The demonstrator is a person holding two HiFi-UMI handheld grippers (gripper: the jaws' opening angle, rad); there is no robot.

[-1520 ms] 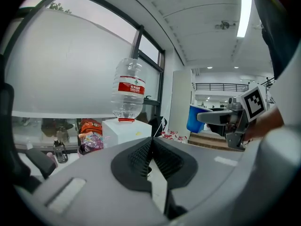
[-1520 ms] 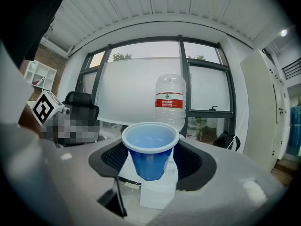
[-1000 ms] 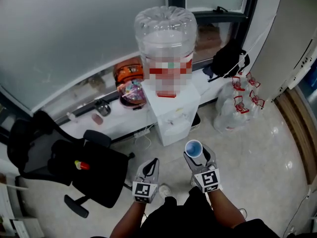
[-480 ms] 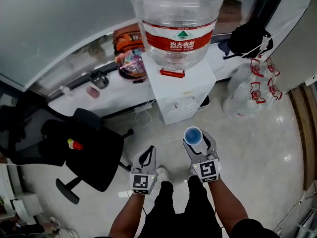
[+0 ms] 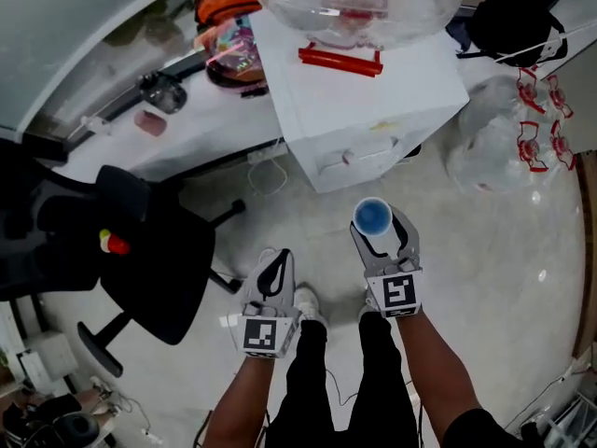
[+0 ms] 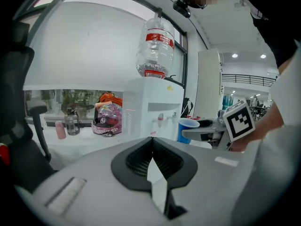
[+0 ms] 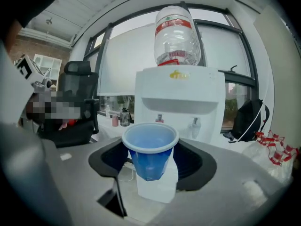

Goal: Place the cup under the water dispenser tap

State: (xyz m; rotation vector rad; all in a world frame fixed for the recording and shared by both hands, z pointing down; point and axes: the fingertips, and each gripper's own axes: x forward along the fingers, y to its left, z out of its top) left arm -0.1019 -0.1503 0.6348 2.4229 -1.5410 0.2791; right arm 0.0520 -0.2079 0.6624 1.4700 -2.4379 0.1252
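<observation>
A blue plastic cup (image 7: 150, 149) stands upright between the jaws of my right gripper (image 5: 381, 236), which is shut on it. The cup (image 5: 372, 217) hangs over the floor in front of the white water dispenser (image 5: 373, 101), a short way from its front. Two small taps (image 7: 160, 118) sit in the dispenser's recess (image 7: 178, 102), beyond the cup and slightly above its rim. A clear water bottle (image 7: 177, 32) is upended on top. My left gripper (image 5: 277, 267) is shut and empty, to the left of the right one, level with it. From the left gripper view the cup (image 6: 188, 128) shows at the right.
A black office chair (image 5: 140, 259) stands to the left. The white ledge (image 5: 187, 129) beside the dispenser carries a bottle, a pink container and a colourful bag. Empty water jugs (image 5: 522, 138) and a black backpack (image 5: 513, 17) lie to the right. A cable (image 5: 266, 171) trails at the dispenser's foot.
Both grippers have sunk lower and come nearer to the dispenser, which now fills the top of the head view. The cup stays in the right gripper.
</observation>
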